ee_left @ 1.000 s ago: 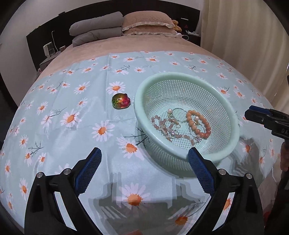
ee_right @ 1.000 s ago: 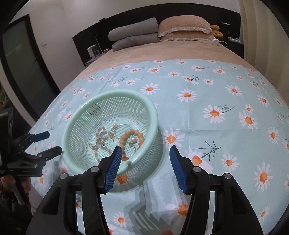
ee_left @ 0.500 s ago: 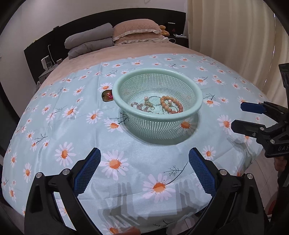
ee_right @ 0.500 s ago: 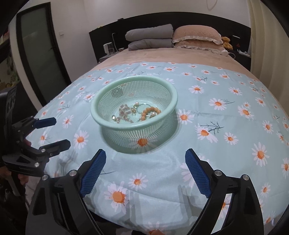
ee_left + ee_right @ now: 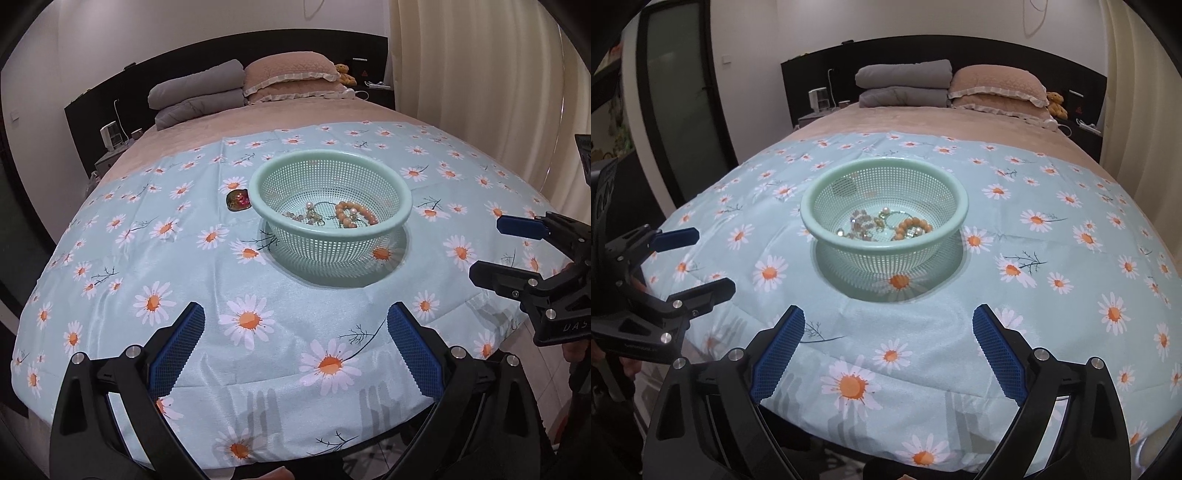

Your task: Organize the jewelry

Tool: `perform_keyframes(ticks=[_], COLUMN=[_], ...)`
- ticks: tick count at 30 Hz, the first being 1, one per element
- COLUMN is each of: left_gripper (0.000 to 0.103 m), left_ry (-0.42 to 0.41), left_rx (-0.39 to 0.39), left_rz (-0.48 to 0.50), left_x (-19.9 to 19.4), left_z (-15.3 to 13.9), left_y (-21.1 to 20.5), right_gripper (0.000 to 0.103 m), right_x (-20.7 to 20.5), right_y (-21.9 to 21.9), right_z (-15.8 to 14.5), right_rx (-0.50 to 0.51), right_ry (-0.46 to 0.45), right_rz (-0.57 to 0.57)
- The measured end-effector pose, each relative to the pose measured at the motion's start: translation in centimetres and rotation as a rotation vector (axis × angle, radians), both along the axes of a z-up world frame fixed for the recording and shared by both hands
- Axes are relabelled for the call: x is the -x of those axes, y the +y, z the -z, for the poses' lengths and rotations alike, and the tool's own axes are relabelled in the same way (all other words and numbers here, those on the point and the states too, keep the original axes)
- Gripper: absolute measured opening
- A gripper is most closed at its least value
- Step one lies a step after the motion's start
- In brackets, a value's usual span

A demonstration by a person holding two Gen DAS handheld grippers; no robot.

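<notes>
A mint green perforated basket (image 5: 397, 188) (image 5: 820, 229) stands on the daisy-print cloth. Inside lie an orange bead bracelet (image 5: 356, 214) (image 5: 911, 226), a pale bead strand (image 5: 860, 223) and pearl pieces (image 5: 309, 206). A small red-green brooch-like piece (image 5: 238, 200) lies on the cloth just left of the basket. My left gripper (image 5: 295, 345) is open and empty, held back above the bed's front edge; it also shows in the right wrist view (image 5: 698, 258). My right gripper (image 5: 888, 345) is open and empty, also near the front edge, and shows in the left wrist view (image 5: 495, 251).
The cloth (image 5: 147, 258) covers the foot of a bed with pillows (image 5: 291, 77) and folded grey blankets (image 5: 199, 96) at the headboard. A curtain (image 5: 480, 74) hangs on the right. A nightstand with small items (image 5: 114, 136) stands at the left.
Both grippers have pulled back and away from the basket toward the bed's front edge. The basket now looks smaller and farther off. Both stay open and empty.
</notes>
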State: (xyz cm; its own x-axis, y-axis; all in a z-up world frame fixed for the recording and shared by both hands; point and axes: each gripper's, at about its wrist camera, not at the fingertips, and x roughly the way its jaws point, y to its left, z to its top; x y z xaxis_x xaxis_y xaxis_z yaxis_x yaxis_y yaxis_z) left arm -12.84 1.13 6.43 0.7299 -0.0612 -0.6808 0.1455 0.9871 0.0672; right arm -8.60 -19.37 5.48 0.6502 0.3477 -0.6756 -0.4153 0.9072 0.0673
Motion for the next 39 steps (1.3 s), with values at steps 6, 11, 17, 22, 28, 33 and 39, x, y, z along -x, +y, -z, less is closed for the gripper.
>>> perform_keyframes(ticks=[6, 11, 17, 22, 28, 33, 39], left_gripper=[0.097, 0.097, 0.097, 0.097, 0.097, 0.097, 0.097], left_ry=[-0.011, -0.003, -0.001, 0.004, 0.017, 0.012, 0.007], left_rx=[-0.001, 0.005, -0.001, -0.011, -0.013, -0.026, -0.020], left_rz=[-0.011, -0.007, -0.006, -0.008, 0.004, 0.004, -0.008], left_x=[-0.1, -0.2, -0.4, -0.5, -0.7, -0.5, -0.4], left_z=[-0.2, 0.0, 0.1, 0.2, 0.6, 0.6, 0.7], left_y=[0.4, 0.3, 0.2, 0.0, -0.3, -0.7, -0.7], right_gripper=[0.089, 0.089, 0.088, 0.089, 0.089, 0.089, 0.089], right_x=[0.2, 0.1, 0.0, -0.1, 0.0, 0.1, 0.2], right_y=[0.2, 0.3, 0.2, 0.0, -0.4, -0.6, -0.8], right_z=[-0.1, 0.1, 0.3, 0.4, 0.3, 0.3, 0.4], right_rx=[0.008, 0.016, 0.017, 0.013, 0.006, 0.006, 0.007], right_ry=[-0.005, -0.001, 0.005, 0.009, 0.011, 0.005, 0.005], right_rz=[0.001, 0.002, 0.004, 0.008, 0.016, 0.018, 0.020])
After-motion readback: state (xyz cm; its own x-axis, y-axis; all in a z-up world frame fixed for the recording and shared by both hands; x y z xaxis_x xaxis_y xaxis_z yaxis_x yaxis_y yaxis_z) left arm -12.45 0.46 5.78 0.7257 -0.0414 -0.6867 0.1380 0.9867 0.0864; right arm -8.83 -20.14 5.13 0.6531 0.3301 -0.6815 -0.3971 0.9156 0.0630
